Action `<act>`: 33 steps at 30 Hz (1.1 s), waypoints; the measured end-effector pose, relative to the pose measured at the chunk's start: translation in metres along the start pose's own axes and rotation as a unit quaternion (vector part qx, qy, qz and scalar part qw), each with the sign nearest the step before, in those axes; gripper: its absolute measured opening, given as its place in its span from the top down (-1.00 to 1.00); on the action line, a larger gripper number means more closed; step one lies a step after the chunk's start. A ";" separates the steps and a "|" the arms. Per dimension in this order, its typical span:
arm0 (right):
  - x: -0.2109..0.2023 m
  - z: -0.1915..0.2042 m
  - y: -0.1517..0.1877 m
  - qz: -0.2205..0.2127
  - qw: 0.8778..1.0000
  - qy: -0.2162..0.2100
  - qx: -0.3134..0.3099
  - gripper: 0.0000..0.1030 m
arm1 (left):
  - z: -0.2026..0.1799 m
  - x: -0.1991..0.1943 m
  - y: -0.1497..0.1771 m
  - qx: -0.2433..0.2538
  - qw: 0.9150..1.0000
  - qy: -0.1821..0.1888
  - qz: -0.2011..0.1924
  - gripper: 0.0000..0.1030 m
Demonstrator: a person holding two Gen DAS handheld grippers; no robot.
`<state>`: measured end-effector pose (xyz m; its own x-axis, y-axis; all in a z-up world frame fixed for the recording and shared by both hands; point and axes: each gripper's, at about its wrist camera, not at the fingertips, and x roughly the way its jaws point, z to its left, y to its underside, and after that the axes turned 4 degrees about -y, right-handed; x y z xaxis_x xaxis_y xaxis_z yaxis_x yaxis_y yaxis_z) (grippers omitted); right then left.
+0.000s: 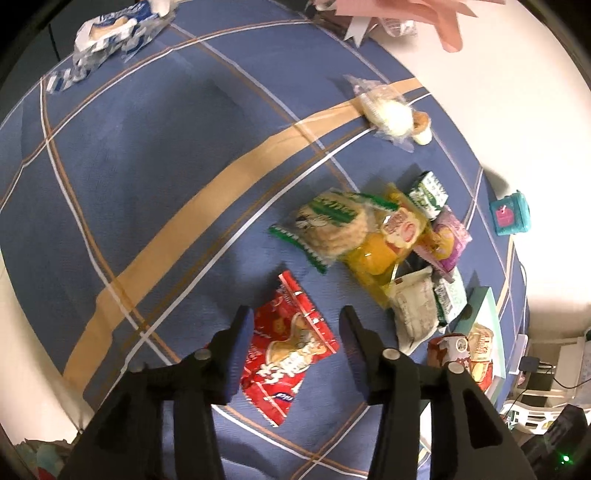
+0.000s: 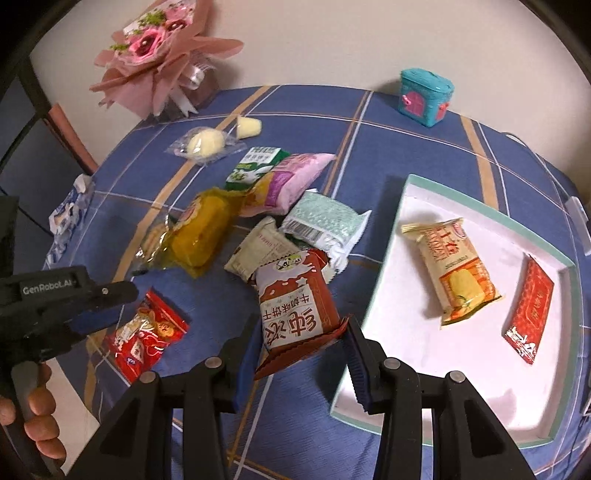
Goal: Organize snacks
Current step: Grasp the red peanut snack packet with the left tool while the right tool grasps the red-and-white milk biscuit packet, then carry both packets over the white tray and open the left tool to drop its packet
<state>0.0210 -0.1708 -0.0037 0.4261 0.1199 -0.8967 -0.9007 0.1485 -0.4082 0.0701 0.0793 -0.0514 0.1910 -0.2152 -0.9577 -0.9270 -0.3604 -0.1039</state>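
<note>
My left gripper (image 1: pixel 295 315) points down at a red snack packet (image 1: pixel 288 354) that lies flat on the blue checked cloth. Its jaws stand open astride the packet and the right finger (image 1: pixel 354 332) is clear of it. The right wrist view shows the same gripper (image 2: pixel 118 306) over that red packet (image 2: pixel 144 332), held by a hand (image 2: pixel 37 410). My right gripper (image 2: pixel 301 339) is shut on the lower edge of a brown-red milk biscuit packet (image 2: pixel 295 299), just left of a white tray with a teal rim (image 2: pixel 391 236). In the tray lie an orange-cream packet (image 2: pixel 458 273) and a red packet (image 2: pixel 528 310).
A heap of snacks fills the table's middle: yellow cake packet (image 2: pixel 199 236), pink packet (image 2: pixel 291 181), mint packet (image 2: pixel 325 221), green rice-cracker packet (image 1: pixel 328 225). At the back are a clear-wrapped pastry (image 2: pixel 205 144), a teal toy box (image 2: pixel 424 96) and a pink bouquet (image 2: pixel 159 48). Blue-white wrappers (image 1: pixel 110 33) lie far left.
</note>
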 end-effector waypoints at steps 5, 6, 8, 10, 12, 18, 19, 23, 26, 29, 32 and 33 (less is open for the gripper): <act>0.007 0.008 0.003 0.011 1.000 0.000 -0.011 0.10 | 0.001 0.009 0.001 0.009 1.000 -0.014 0.019 -0.24; 0.009 0.010 0.004 0.014 1.000 0.000 -0.013 0.10 | 0.001 0.013 0.003 0.010 0.999 -0.020 0.025 -0.26; 0.014 0.013 0.007 0.024 1.000 -0.001 -0.017 0.10 | 0.003 0.021 0.005 0.010 0.999 -0.028 0.040 -0.28; 0.020 0.017 0.011 0.034 0.999 0.001 -0.023 0.10 | 0.005 0.030 0.008 0.006 0.998 -0.030 0.058 -0.28; 0.026 0.020 0.013 0.042 0.999 0.004 -0.028 0.10 | 0.006 0.037 0.011 0.004 0.997 -0.023 0.073 -0.28; 0.037 0.024 0.020 0.060 0.998 0.009 -0.035 0.10 | -0.006 0.038 0.019 0.033 0.996 -0.029 0.072 -0.11; 0.040 0.023 0.021 0.064 0.997 0.008 -0.034 0.10 | -0.008 0.037 0.020 0.036 0.996 -0.030 0.071 -0.10; 0.049 0.024 0.025 0.079 0.996 0.011 -0.036 0.11 | -0.010 0.036 0.023 0.039 0.997 -0.027 0.068 -0.09; 0.054 0.024 0.026 0.084 0.996 0.017 -0.040 0.13 | -0.019 0.035 0.023 0.037 0.997 -0.021 0.065 -0.08; 0.058 0.023 0.030 0.089 0.995 0.023 -0.043 0.16 | -0.025 0.031 0.024 0.038 0.997 -0.014 0.061 -0.08; 0.059 0.024 0.031 0.088 0.995 0.026 -0.048 0.16 | -0.035 0.025 0.021 0.035 0.998 -0.009 0.055 -0.08; 0.059 0.025 0.032 0.087 0.995 0.028 -0.051 0.17 | -0.037 0.023 0.021 0.035 0.998 -0.008 0.052 -0.08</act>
<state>0.0196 -0.1346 -0.0652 0.2595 0.0802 -0.9624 -0.9657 0.0303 -0.2579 0.0672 0.0337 -0.0658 0.0889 -0.2340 -0.9682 -0.9618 -0.2728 -0.0224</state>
